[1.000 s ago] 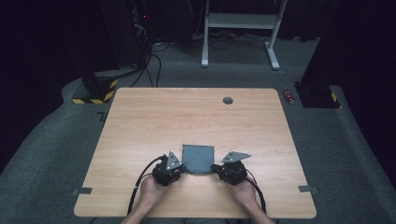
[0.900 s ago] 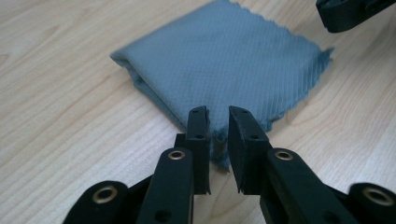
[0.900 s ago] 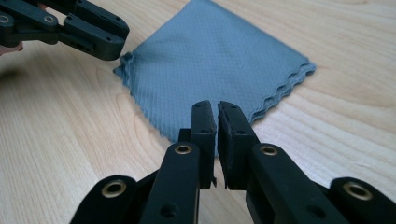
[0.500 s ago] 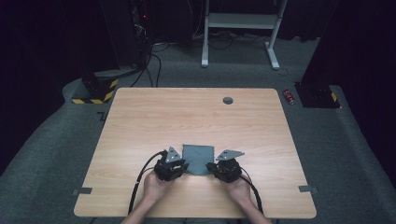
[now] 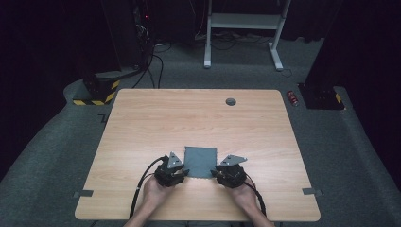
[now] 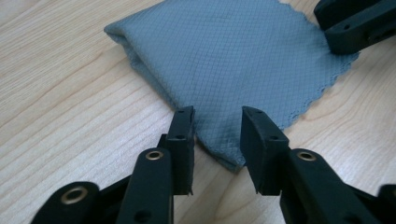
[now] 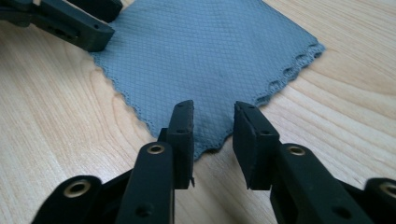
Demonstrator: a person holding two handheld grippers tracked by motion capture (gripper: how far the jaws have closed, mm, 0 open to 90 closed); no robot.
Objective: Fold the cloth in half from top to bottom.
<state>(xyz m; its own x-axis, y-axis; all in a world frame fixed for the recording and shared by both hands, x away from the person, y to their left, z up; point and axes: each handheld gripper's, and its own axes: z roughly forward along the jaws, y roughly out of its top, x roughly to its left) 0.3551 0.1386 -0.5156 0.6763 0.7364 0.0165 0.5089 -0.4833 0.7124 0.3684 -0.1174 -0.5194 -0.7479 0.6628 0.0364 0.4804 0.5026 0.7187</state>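
The folded grey cloth (image 5: pixel 200 161) lies flat near the table's (image 5: pixel 142 123) near edge, its two near corners between the jaws of the left gripper (image 6: pixel 217 135) and right gripper (image 7: pixel 212 133), both of which have just been opening and now grip nothing.

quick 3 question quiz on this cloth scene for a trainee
1. True or false: the grey cloth lies flat on the wooden table.
2. Which part of the cloth sits between the jaws of the left gripper? A) a near corner B) the far edge C) the middle
3. What state are the jaws of the right gripper in?

Key:
1. True.
2. A.
3. Open: they have just been opening, with a cloth corner lying between them, unpinched.
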